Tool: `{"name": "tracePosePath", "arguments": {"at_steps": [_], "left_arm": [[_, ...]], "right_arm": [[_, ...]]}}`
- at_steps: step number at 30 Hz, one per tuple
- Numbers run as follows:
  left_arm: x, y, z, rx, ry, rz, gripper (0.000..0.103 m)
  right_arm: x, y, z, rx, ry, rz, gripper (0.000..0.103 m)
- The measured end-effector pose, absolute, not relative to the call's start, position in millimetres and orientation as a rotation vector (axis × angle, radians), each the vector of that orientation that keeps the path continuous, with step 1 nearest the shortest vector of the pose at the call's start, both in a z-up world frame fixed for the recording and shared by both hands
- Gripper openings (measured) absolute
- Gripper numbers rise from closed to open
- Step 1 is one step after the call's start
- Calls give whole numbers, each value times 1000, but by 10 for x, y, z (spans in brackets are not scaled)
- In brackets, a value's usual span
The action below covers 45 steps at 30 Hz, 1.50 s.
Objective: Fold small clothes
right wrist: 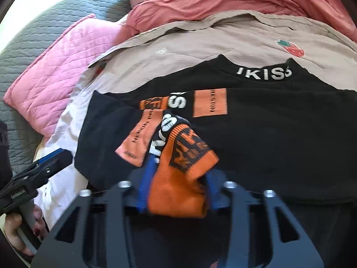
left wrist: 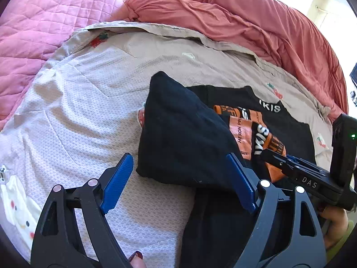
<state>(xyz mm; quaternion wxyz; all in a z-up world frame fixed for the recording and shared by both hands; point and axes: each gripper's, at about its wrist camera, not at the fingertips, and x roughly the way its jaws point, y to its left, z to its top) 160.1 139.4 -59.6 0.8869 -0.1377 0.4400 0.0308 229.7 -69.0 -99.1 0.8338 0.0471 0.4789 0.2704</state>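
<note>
A black sweatshirt with orange patches and white lettering lies on the bed, its left side folded over the middle; it also shows in the right wrist view. My left gripper is open, its blue fingers spread on either side of the folded black edge, not holding it. My right gripper is shut on the orange knit cuff of a sleeve, lifted above the shirt front. The right gripper also shows at the right in the left wrist view.
A beige bedsheet with strawberry prints covers the bed. A pink quilted pillow lies at the far left and a red-pink duvet is bunched along the far side. A grey quilt lies beyond the pillow.
</note>
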Motion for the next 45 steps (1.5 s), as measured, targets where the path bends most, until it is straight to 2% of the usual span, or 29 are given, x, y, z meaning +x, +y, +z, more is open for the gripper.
{"name": "tracePosePath", "arguments": {"at_steps": [3, 12, 19, 30, 37, 45], "left_arm": [[1600, 1363, -602, -287, 918, 54, 77], [1628, 1295, -531, -274, 903, 42, 77], [1832, 1046, -388, -239, 876, -4, 77], [2379, 388, -502, -99, 935, -117, 77], [2667, 227, -955, -16, 1083, -89, 77], [2575, 250, -1036, -6, 1054, -124, 78]], "right_arm": [[2220, -692, -900, 77, 965, 598, 12], [2290, -1110, -253, 8, 805, 551, 12], [2603, -1790, 13, -56, 778, 389, 12], [2696, -2197, -267, -112, 840, 265, 12], [2743, -2170, -526, -169, 882, 203, 12], [2840, -2301, -923, -150, 971, 116, 13]]}}
